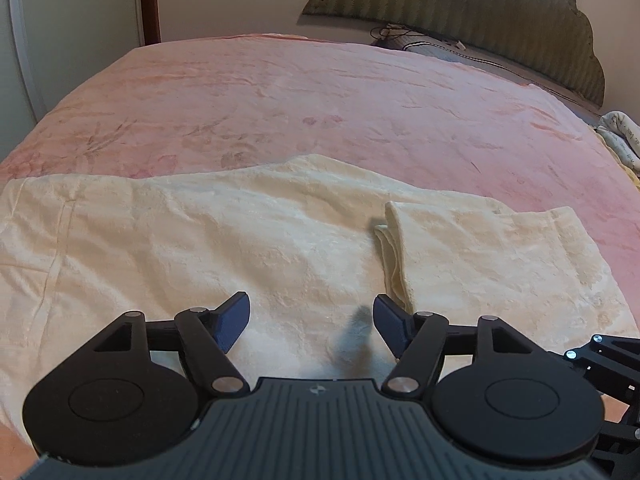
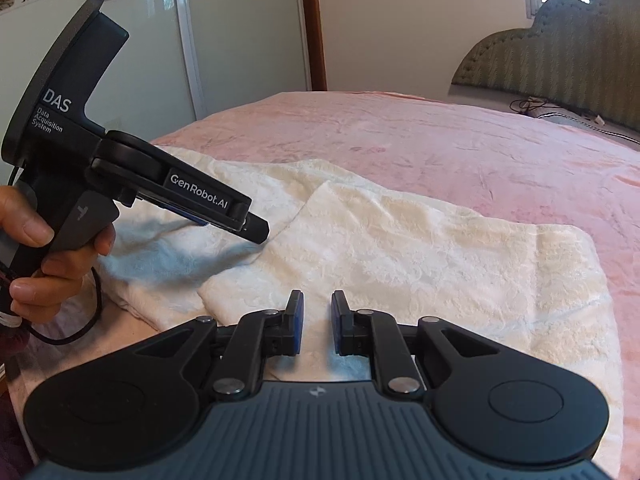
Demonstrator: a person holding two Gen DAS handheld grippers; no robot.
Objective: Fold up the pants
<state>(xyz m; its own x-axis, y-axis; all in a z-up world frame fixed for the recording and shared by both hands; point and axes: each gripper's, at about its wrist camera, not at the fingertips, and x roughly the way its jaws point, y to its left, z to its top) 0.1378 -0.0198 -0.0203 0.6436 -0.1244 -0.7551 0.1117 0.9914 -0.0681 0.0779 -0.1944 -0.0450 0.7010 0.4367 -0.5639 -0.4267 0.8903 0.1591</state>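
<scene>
On the bed (image 1: 280,92), near its front edge, the pants (image 1: 248,240) lie flat across the pink blanket. One end is already turned back over the middle, leaving a doubled cuff edge (image 1: 394,248) on top. The task appears to be between folds: one fold is laid and neither tool holds cloth.

The left tool (image 1: 311,326) hovers low over the fabric with its jaws spread wide, beside the folded edge. The right tool (image 2: 317,322) sits above the doubled section with a narrow gap between its pads, gripping nothing.

In the right wrist view the left hand (image 2: 38,248) grips the left tool's handle, nose angled down toward the cloth.

The next move probably calls for pinching an end or edge and carrying it across, with layers kept aligned.
</scene>
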